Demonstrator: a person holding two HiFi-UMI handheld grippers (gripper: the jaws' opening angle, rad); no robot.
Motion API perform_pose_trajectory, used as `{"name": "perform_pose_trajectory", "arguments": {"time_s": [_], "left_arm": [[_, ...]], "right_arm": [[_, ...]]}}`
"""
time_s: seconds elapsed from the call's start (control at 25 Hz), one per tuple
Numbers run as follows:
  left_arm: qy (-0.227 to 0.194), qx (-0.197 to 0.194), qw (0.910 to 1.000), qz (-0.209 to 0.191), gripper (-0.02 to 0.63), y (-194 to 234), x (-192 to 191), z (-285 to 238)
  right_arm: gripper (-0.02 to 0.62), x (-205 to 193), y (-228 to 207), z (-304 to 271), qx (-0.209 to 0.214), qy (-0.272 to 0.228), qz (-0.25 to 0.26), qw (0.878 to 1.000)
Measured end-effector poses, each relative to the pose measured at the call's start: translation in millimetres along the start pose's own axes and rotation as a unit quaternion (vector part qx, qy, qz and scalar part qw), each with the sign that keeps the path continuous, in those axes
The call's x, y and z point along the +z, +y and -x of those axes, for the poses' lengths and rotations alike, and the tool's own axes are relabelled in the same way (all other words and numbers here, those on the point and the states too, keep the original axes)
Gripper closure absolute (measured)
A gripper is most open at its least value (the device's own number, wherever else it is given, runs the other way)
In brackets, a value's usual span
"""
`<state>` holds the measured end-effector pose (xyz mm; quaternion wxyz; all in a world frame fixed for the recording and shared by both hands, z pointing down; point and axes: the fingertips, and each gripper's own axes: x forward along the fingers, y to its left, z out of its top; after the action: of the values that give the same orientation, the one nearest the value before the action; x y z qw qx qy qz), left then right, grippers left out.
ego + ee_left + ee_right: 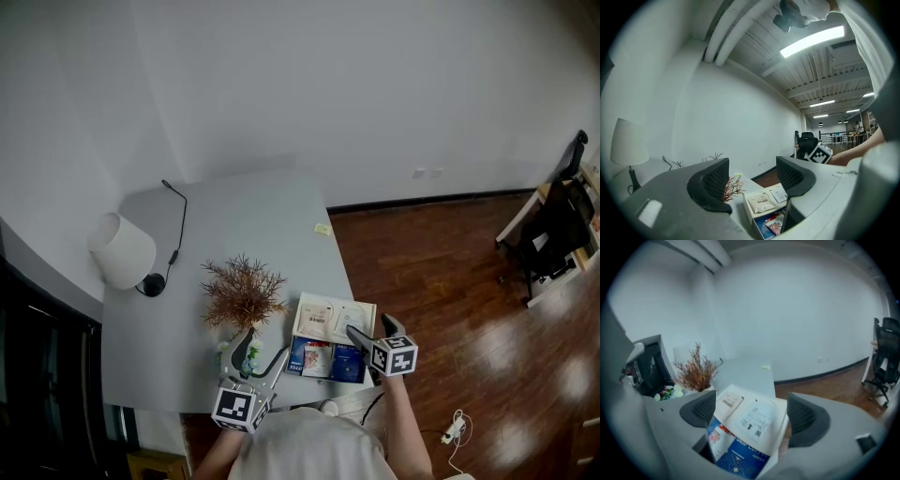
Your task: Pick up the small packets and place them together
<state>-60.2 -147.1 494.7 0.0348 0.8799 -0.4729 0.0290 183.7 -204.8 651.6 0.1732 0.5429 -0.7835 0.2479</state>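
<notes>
- Left gripper point(752, 180): jaws apart, empty.
- Right gripper point(750, 411): jaws wide apart over small packets point(328, 360), gripping none.
- Packets: white and blue, touching, at table point(262, 225) edge.

Rust, blue and grey around the dried plant

The dried plant point(242, 291) was rust-brown on a pale grey-blue surface point(262, 211). Right of the plant, a white box point(747, 212) showed a cream packet point(761, 204) and a white leaflet point(780, 194) with dark print, next to a deep blue packet point(349, 364) and a white packet point(317, 359) marked red. Left of the plant was a white lampshade point(122, 250), beyond it a yellow note point(322, 229). The floor point(450, 281) was red-brown. The left gripper point(752, 180) and right gripper point(367, 328) were grey with black pads and black-and-white cubes.
</notes>
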Motion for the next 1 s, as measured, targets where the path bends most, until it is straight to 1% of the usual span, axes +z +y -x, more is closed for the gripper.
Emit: {"name": "perform_pose_trajectory", "arguments": {"time_s": [0.04,0.12,0.24,0.32,0.36,0.4,0.44,0.52,0.68,0.8,1.0], "left_arm": [[0.001,-0.002,1.0,0.0,0.304,-0.6,0.0,-1.6],[0.0,-0.007,1.0,0.0,0.304,-1.5,0.9,-4.6],[-0.005,-0.016,0.9999,-0.001,0.304,-4.1,4.3,-10.3],[-0.01,-0.022,0.9997,-0.002,0.304,-7.0,6.8,-14.9],[-0.012,-0.026,0.9996,-0.004,0.304,-8.6,8.6,-17.3],[-0.014,-0.03,0.9994,-0.006,0.304,-10.4,10.6,-19.6],[-0.015,-0.034,0.9993,-0.008,0.304,-12.4,12.6,-21.8],[-0.018,-0.041,0.9989,-0.014,0.304,-16.6,15.9,-25.2],[-0.024,-0.053,0.9982,-0.013,0.305,-27.2,20.7,-30.7],[-0.025,-0.058,0.9978,-0.017,0.305,-31.6,20.6,-31.8],[-0.03,-0.06,0.9976,-0.016,0.305,-36.7,22.3,-28.6]], "right_arm": [[0.109,17.4,6.2,12.6,0.007,-0.044,0.004,0.999],[0.111,51.5,16.7,43.0,0.006,-0.128,0.023,0.991],[0.117,91.4,26.2,93.6,-0.028,-0.226,0.059,0.972],[0.175,108.8,31.2,125.2,-0.061,-0.272,0.086,0.957],[0.209,114.1,34.2,138.0,-0.075,-0.287,0.101,0.95],[0.253,117.7,37.9,148.3,-0.086,-0.297,0.115,0.944],[0.268,119.9,42.3,156.1,-0.091,-0.304,0.126,0.94],[0.268,119.4,49.6,164.4,-0.096,-0.31,0.135,0.936],[0.272,108.1,59.0,165.5,-0.11,-0.295,0.147,0.938],[0.272,104.2,65.7,164.4,-0.102,-0.291,0.156,0.938],[0.272,101.8,63.4,164.5,-0.092,-0.285,0.146,0.943]]}}
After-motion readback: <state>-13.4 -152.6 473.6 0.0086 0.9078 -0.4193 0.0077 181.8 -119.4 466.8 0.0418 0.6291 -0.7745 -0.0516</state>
